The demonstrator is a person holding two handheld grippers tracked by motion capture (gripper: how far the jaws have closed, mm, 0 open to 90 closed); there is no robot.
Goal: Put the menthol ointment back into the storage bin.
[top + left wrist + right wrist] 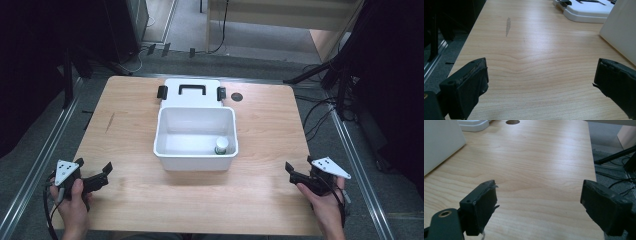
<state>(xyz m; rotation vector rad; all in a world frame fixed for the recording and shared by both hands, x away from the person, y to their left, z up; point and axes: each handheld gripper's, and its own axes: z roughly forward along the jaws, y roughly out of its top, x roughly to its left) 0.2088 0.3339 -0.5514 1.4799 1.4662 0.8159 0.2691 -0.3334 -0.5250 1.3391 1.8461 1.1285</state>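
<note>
A white plastic box (195, 157) stands open in the middle of the wooden table (260, 130). Its lid (192, 92), with a black handle and two black latches, lies flat behind it. A small white bottle with a green label (221, 145) stands in the box's front right corner. My left gripper (93, 169) rests at the table's front left, open and holding nothing; its own view shows it (540, 75) over bare wood, the box wall (621, 27) at right. My right gripper (298, 168) sits at the front right, open and holding nothing, seen as (539, 195) in its view.
A round cable hole (236, 97) lies in the table near the lid's right side. A grey scuff mark (508, 25) marks the wood at the left. Metal rails run along both sides of the table. Cables and stand legs (325, 75) lie on the floor at the right.
</note>
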